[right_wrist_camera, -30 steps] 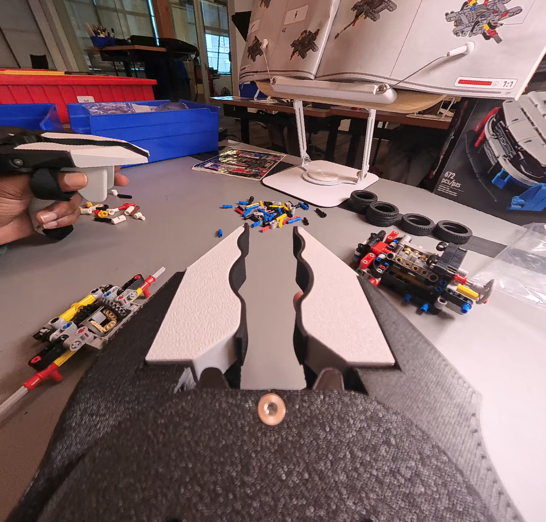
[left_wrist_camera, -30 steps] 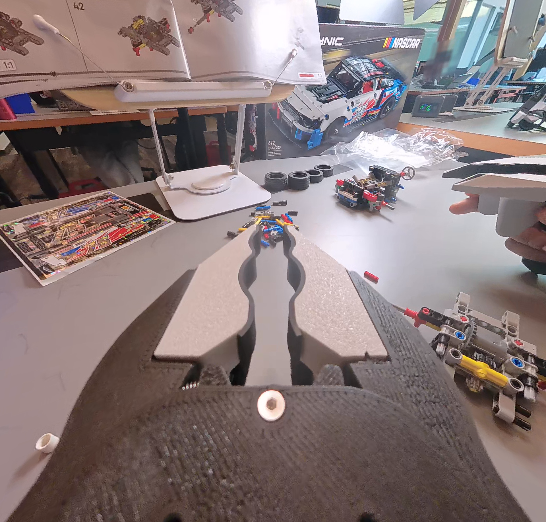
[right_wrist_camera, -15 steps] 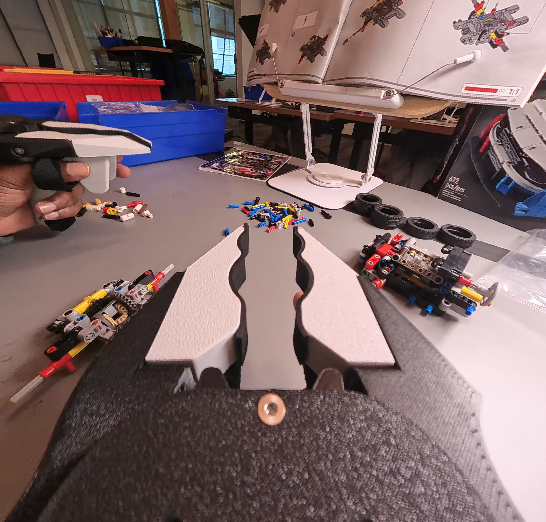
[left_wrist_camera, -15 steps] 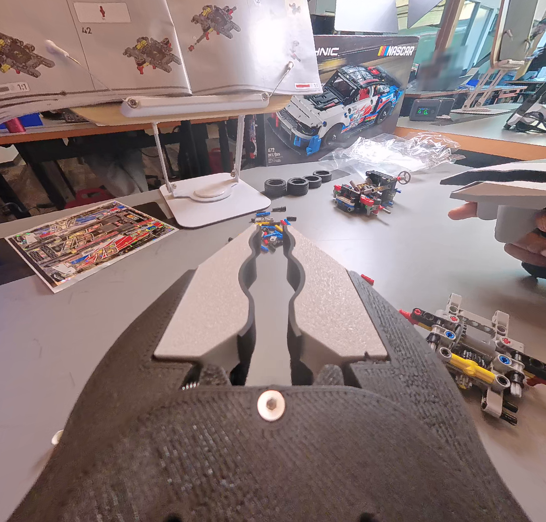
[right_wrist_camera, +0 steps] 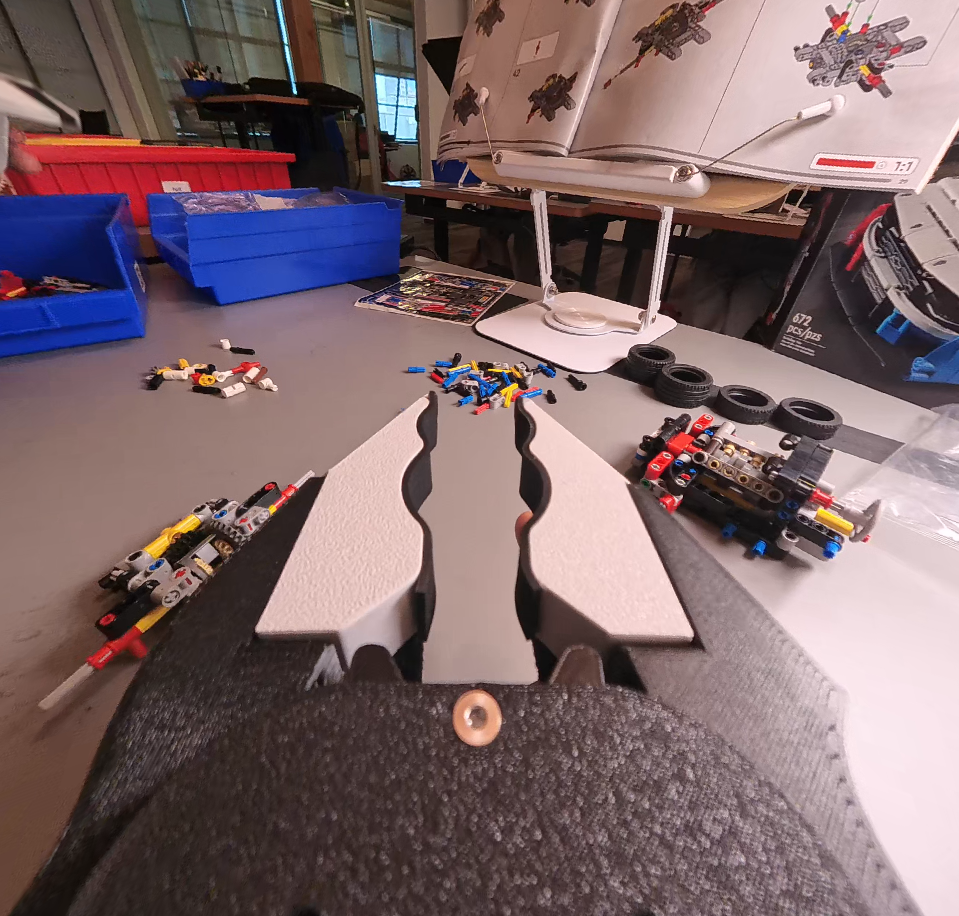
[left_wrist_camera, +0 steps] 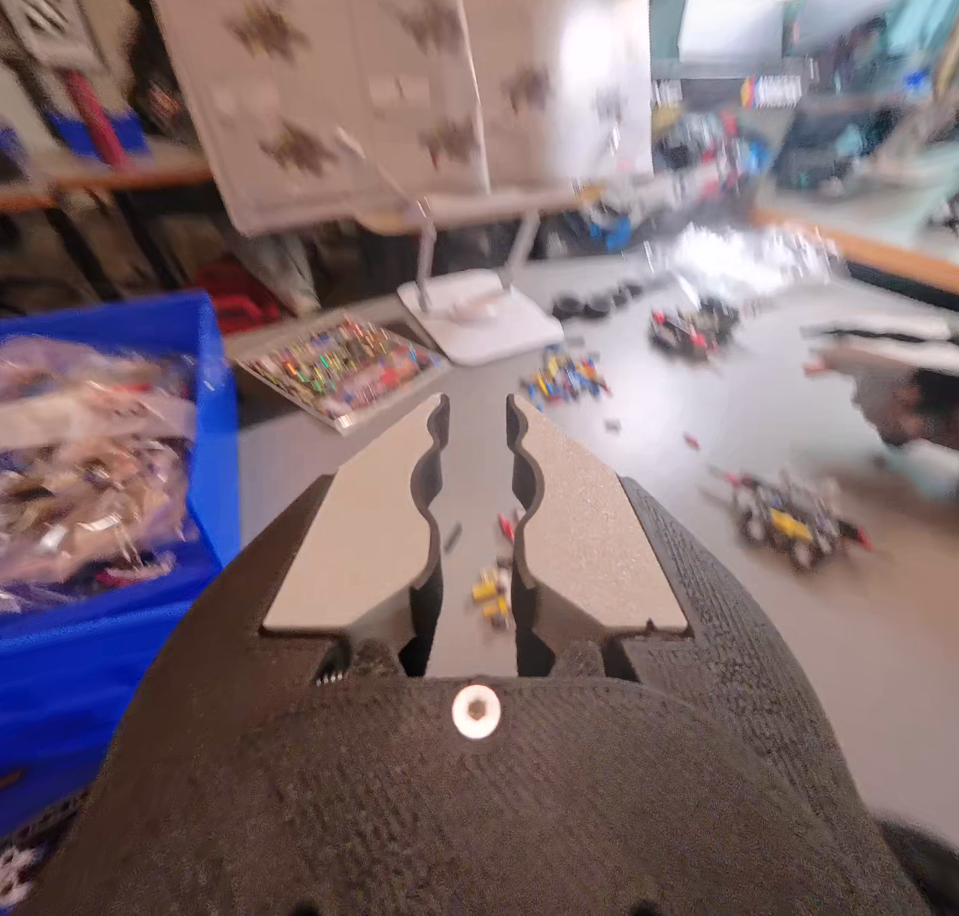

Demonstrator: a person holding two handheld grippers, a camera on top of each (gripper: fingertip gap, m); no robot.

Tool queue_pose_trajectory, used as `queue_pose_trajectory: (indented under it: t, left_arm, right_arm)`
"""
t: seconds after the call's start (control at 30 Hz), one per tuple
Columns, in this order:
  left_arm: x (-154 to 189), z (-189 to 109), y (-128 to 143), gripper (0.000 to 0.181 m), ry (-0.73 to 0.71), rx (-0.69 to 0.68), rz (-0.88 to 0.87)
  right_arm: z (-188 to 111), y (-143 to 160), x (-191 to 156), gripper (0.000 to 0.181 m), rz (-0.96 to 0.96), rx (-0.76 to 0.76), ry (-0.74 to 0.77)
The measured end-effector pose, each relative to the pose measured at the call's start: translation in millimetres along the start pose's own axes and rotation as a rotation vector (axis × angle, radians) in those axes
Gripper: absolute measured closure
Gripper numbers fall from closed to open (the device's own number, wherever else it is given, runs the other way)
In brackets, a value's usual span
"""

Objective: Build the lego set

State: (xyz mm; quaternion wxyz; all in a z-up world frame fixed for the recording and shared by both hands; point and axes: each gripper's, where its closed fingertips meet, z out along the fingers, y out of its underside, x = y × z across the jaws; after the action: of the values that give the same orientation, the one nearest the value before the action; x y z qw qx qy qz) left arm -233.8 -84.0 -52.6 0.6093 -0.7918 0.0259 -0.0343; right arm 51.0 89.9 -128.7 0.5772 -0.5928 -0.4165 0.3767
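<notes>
Both tongs, left (left_wrist_camera: pixel 473 408) and right (right_wrist_camera: pixel 475 406), released, empty. Small assembly (right_wrist_camera: pixel 187 554) at right view's 9 o'clock: light, rigid, axles fragile; grip grey frame.

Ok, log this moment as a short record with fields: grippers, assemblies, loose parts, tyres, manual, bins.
left gripper: open, empty, view blurred
right gripper: open, empty, above the table
assemblies: small axle build to its left, larger chassis build to its right
loose parts: mixed pin pile ahead, smaller pile farther left
tyres: four in a row beside the stand base
manual: open on a white stand
bins: two blue bins at left, red one behind
</notes>
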Motion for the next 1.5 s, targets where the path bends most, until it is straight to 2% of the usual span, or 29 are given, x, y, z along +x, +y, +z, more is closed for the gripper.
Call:
queue_pose_trajectory:
  t: [0.07,0.17,0.23,0.33,0.5,0.63,0.7,0.8,0.93,1.03,1.17,1.37,1.5]
  left_arm:
    - [9,-1,35,0.162,0.089,-0.198,-0.005]
    - [29,-9,93,0.173,0.227,-0.54,0.021]
    - [34,-6,108,0.181,0.239,-0.611,0.069]
    - [44,11,97,0.181,0.248,-0.495,0.107]
    - [48,42,48,0.176,0.142,-0.099,0.123]
    - [52,59,22,0.156,0.091,0.102,0.105]
    - [53,72,21,0.153,0.078,0.115,0.098]
    - [58,94,20,0.15,0.065,0.142,0.067]
    - [64,110,4,0.151,-0.007,0.257,-0.007]
    - [58,113,-2,0.151,-0.103,0.319,-0.022]
    - [45,110,4,0.147,-0.183,0.366,-0.057]
    - [49,120,20,0.132,-0.146,0.327,-0.056]
    - [46,122,20,0.13,-0.13,0.323,-0.075]
  right_arm:
    - [1,0,-1,0.153,0.001,-0.002,-0.005]
    - [1,1,-2,0.153,-0.005,-0.005,-0.007]
    - [0,1,-1,0.155,-0.011,-0.005,-0.006]
    - [-1,0,0,0.157,-0.024,-0.002,0.001]
    - [-2,1,2,0.157,-0.043,-0.009,0.014]
    - [2,4,0,0.157,-0.028,-0.023,-0.001]
    - [13,9,0,0.158,-0.033,-0.059,-0.015]
    - [42,26,-1,0.156,-0.003,-0.196,-0.069]
    - [80,28,6,0.153,-0.015,-0.214,-0.065]
    - [97,27,9,0.145,0.015,-0.201,-0.05]
    - [95,18,12,0.138,0.026,-0.137,-0.029]
    - [90,14,16,0.132,0.023,-0.109,-0.015]
    - [90,11,15,0.131,0.057,-0.096,-0.033]
